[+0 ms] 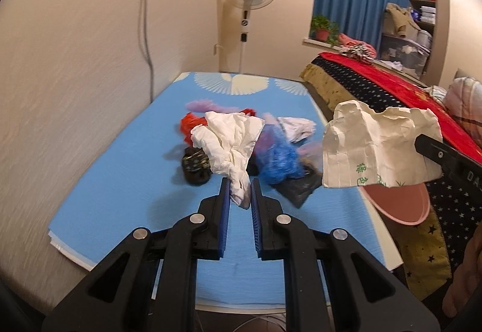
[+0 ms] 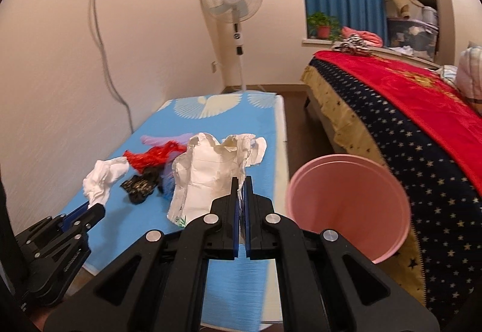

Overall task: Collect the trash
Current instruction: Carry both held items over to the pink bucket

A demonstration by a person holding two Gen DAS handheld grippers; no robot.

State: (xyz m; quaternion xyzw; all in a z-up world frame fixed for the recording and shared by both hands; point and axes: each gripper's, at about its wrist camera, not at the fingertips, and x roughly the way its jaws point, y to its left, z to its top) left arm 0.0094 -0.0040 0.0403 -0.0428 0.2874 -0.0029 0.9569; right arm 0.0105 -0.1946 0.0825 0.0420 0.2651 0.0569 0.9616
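Observation:
My left gripper [image 1: 240, 186] is shut on a crumpled white tissue [image 1: 229, 141] and holds it above the blue mat [image 1: 120, 196]; it also shows in the right wrist view [image 2: 104, 177]. My right gripper [image 2: 241, 183] is shut on a cream paper wrapper with green print [image 2: 211, 175], lifted above the mat's right side, left of the pink bin [image 2: 346, 208]; the wrapper also shows in the left wrist view [image 1: 376, 148]. On the mat lie red plastic [image 2: 152, 156], a black wrapper [image 2: 140, 186], blue plastic [image 1: 278, 160] and purple plastic [image 2: 162, 138].
A bed with a red and star-patterned cover [image 2: 406, 121] stands at the right, close behind the bin. A standing fan [image 2: 232, 1] is at the far wall. A cable [image 2: 102, 46] hangs down the left wall.

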